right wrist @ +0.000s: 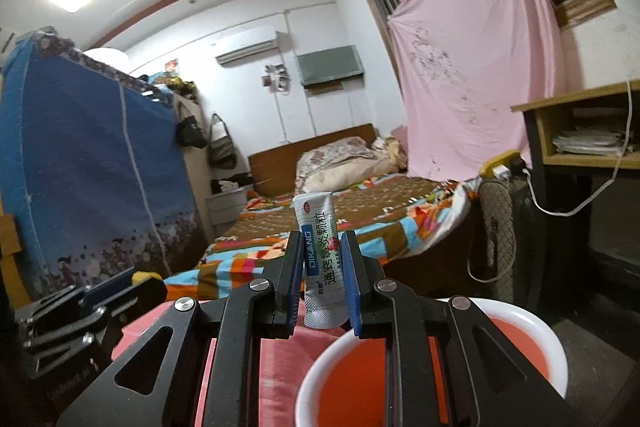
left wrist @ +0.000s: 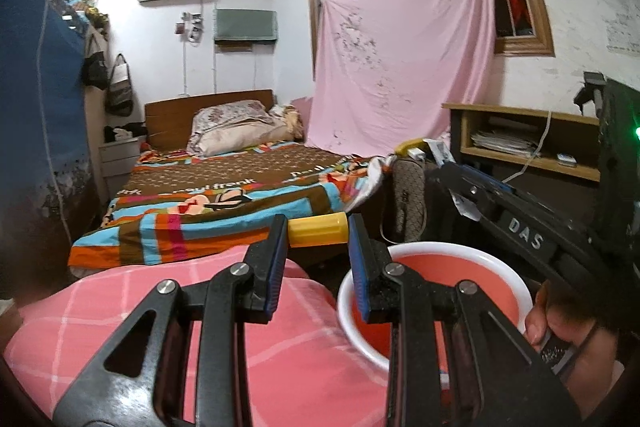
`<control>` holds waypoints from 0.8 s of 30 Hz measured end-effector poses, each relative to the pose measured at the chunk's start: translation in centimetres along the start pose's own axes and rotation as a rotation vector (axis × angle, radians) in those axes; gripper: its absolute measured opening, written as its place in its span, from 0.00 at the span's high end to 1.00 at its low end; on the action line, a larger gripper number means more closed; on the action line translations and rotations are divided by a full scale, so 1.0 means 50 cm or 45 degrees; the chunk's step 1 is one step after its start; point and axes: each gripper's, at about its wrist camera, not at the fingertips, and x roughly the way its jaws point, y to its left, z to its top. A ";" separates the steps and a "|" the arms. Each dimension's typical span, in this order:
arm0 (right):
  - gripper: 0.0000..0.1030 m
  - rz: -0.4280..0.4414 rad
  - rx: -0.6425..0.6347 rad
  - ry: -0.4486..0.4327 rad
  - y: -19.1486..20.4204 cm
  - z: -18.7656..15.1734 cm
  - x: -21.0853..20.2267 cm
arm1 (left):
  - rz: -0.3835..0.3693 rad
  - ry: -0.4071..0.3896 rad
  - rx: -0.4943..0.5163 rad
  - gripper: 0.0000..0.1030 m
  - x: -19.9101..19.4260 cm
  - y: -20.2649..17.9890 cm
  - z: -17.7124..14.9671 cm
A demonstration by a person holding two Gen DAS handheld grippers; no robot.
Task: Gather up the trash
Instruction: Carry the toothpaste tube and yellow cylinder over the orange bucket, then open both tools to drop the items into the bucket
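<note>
My left gripper (left wrist: 318,233) is shut on a yellow plastic cylinder (left wrist: 318,230), held crosswise between the blue pads above a pink checked cloth (left wrist: 120,307). A red basin with a white rim (left wrist: 432,251) sits just right of it. My right gripper (right wrist: 322,279) is shut on a white and blue medicine sachet (right wrist: 318,243), held upright above the near rim of the same basin (right wrist: 532,323). The right gripper also shows in the left wrist view (left wrist: 480,195), and the left gripper shows at the left edge of the right wrist view (right wrist: 100,303).
A bed with a colourful striped blanket (left wrist: 224,199) stands ahead, a blue fabric wardrobe (left wrist: 36,115) to the left. A wooden desk shelf (left wrist: 528,143) with papers and a pink sheet over the window (left wrist: 400,67) are on the right. A patterned bag (left wrist: 408,203) hangs by the bed.
</note>
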 end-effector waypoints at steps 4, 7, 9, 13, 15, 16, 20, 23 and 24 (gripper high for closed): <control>0.82 -0.059 0.042 0.037 -0.033 0.000 0.003 | -0.050 0.031 0.014 0.87 0.015 -0.022 -0.006; 0.82 -0.102 0.075 0.067 -0.054 -0.002 0.001 | -0.082 0.060 0.005 0.87 0.029 -0.034 -0.008; 0.82 -0.128 0.092 0.084 -0.067 -0.003 0.001 | -0.101 0.082 -0.008 0.87 0.040 -0.042 -0.009; 0.82 -0.169 0.132 0.121 -0.090 -0.007 -0.001 | -0.148 0.137 -0.033 0.87 0.060 -0.054 -0.013; 0.82 -0.180 0.150 0.138 -0.098 -0.008 0.000 | -0.166 0.162 -0.036 0.87 0.068 -0.061 -0.016; 0.82 -0.187 0.158 0.147 -0.102 -0.009 0.001 | -0.177 0.181 -0.036 0.87 0.074 -0.066 -0.017; 0.82 -0.203 0.181 0.171 -0.113 -0.014 0.001 | -0.209 0.229 -0.037 0.87 0.090 -0.080 -0.020; 0.81 -0.205 0.196 0.184 -0.117 -0.015 0.001 | -0.222 0.252 -0.049 0.87 0.099 -0.086 -0.022; 0.81 -0.207 0.197 0.189 -0.118 -0.016 0.002 | -0.227 0.262 -0.056 0.86 0.102 -0.087 -0.022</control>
